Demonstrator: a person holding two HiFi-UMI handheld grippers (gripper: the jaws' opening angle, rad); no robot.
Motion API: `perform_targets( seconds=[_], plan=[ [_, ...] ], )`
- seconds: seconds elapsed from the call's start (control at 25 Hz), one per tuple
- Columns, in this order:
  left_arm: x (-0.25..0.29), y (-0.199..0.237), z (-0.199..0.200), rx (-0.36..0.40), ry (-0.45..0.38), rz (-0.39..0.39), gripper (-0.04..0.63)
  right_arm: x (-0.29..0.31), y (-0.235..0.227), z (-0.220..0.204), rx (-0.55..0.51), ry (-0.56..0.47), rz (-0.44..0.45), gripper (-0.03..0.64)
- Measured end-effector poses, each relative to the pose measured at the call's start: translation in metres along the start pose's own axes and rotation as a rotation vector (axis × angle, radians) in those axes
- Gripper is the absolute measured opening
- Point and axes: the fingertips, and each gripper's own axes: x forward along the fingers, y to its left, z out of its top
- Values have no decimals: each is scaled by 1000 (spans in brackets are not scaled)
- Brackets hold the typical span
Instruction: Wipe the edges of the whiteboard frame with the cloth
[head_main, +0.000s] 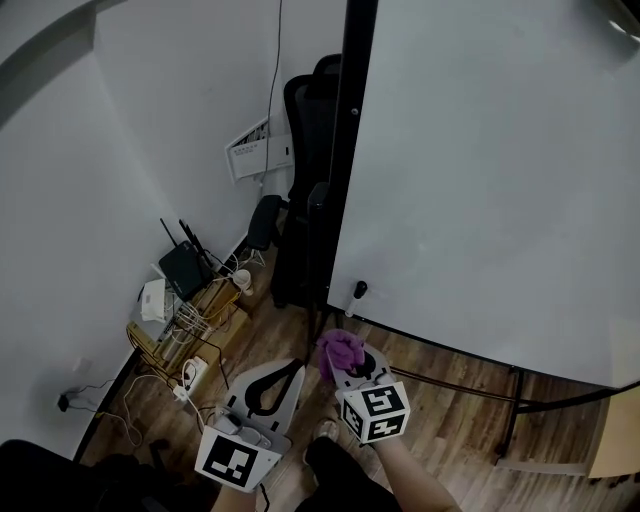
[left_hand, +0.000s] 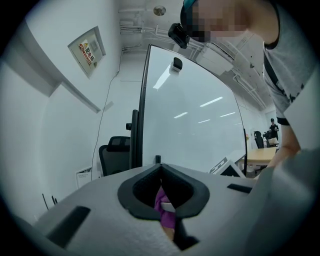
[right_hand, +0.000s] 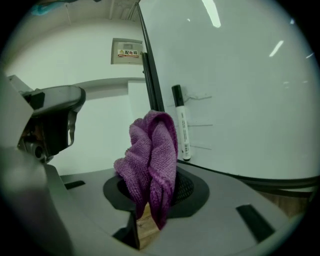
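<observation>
Cloth (right_hand: 150, 155) in R gripper (right_hand: 151, 197) jaws; router (head_main: 183, 268) head view only.

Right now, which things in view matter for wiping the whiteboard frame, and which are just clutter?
For the job:
purple cloth, clamped in the right gripper
black whiteboard frame
left gripper, shut with nothing in it

Lying about:
marker stuck on the board
office chair behind the frame
router
power strip and cables on the floor

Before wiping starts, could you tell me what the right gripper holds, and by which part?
The right gripper pinches the cloth by its lower folds; the bunched rest stands up past the jaws.
</observation>
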Motion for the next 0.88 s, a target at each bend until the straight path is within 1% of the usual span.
perform_targets(
  seconds=[0.48, 0.68, 0.88],
  plan=[
    [0, 24, -31, -39, 55, 27, 15, 67, -21, -32, 63, 65, -44, 98],
    [2, 28, -38, -42, 71, 31, 17, 84, -33, -41, 94, 94, -69, 95],
    [5, 32, -42, -45, 81, 43, 17, 94, -39, -41, 105, 102, -74, 92]
  ],
)
